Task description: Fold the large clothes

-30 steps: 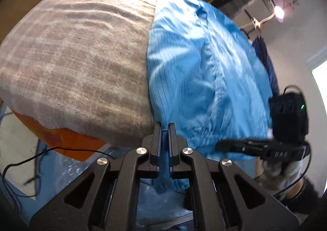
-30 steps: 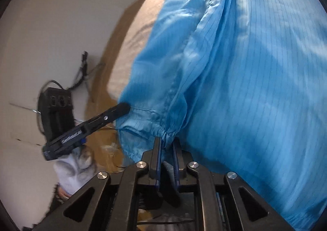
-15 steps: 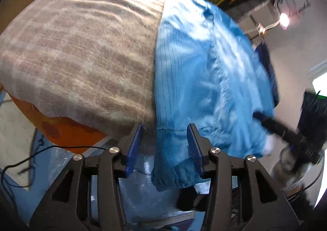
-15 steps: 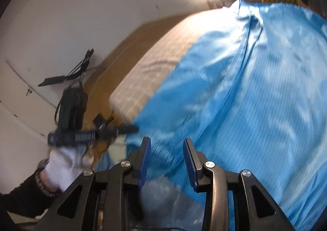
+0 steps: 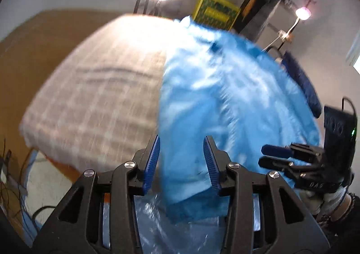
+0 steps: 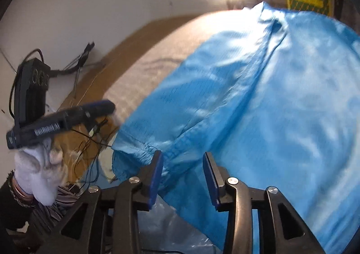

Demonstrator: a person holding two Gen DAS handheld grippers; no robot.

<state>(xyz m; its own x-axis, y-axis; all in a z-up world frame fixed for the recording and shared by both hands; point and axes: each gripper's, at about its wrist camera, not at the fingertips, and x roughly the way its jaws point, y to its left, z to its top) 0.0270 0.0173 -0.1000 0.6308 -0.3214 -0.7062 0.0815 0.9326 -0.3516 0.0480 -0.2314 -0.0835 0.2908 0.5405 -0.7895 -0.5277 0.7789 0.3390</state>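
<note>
My left gripper (image 5: 181, 161) gapes wide, gripping nothing, the blue garment (image 5: 227, 105) spread from twelve to three o'clock over the plaid blanket (image 5: 94, 96), its hem drooping off the edge between my fingers. At four o'clock, my right gripper (image 6: 182, 175) hangs released too.

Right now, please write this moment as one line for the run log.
step: fold large clothes | left gripper: open, holds nothing | right gripper: open, holds nothing | blue garment: lies on checked blanket, cuff end overhangs near edge
</note>
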